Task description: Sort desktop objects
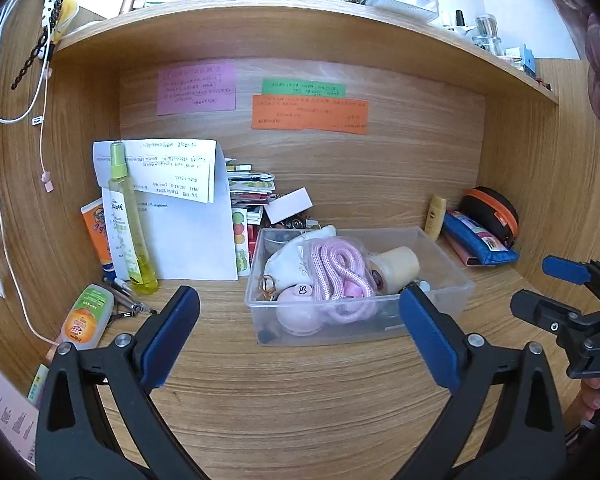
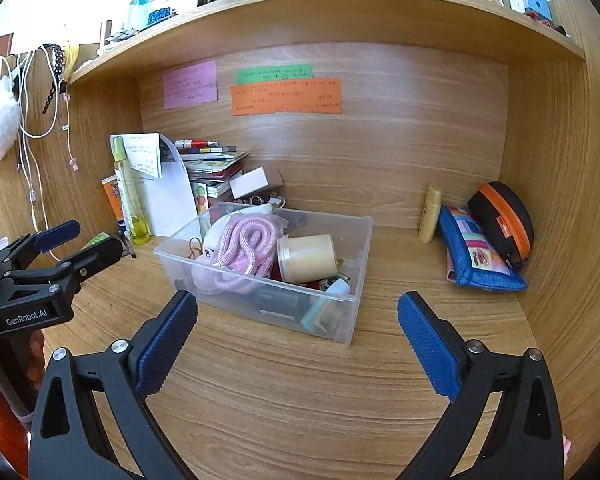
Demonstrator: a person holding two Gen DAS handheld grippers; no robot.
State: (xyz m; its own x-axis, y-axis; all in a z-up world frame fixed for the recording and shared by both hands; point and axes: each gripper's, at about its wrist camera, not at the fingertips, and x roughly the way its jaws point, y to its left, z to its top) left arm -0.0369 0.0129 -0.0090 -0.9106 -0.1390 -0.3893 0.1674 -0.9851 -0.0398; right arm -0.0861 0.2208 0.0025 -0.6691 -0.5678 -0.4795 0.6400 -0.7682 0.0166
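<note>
Both tongs, left gripper (image 1: 298, 320) and right gripper (image 2: 298, 322), are hanging apart, empty, facing the bin (image 1: 452, 296) mid-desk; next: choosing an item.

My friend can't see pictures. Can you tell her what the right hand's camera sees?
A clear plastic bin sits on a wooden desk, holding a pink rope, a cream jar and small clutter. The open right gripper hovers in front of it, empty. A blue pouch lies to the right, and the left gripper shows at the left edge.
</note>
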